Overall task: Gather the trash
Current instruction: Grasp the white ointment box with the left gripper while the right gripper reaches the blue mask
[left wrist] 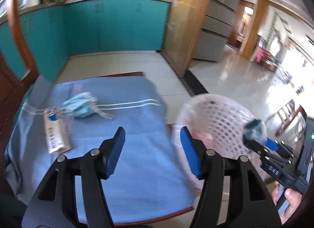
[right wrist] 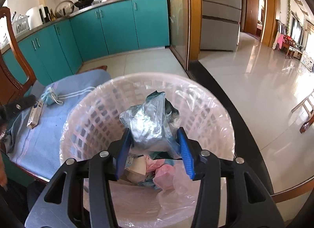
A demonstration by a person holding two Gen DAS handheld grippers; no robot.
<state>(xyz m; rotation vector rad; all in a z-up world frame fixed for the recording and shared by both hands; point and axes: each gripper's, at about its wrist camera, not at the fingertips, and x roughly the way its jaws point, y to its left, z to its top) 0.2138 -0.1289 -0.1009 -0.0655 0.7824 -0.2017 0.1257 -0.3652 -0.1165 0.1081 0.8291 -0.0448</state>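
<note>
The right gripper (right wrist: 155,147) is holding its blue pads against both sides of a crumpled plastic bag (right wrist: 149,122), which is hanging over the open mouth of the pink lined basket (right wrist: 219,110) (older scraps are lying at its bottom). The left gripper (left wrist: 153,149) is hovering with fingers apart and nothing between them, above the blue cloth (left wrist: 137,129) near its basket-side edge. Toward the cloth's far left corner are lying a flattened carton (left wrist: 55,129) and a light blue mask (left wrist: 82,106).

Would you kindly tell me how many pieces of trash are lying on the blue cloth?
2: a flattened carton at the left, a crumpled light-blue mask just beyond it. More may be hidden.
</note>
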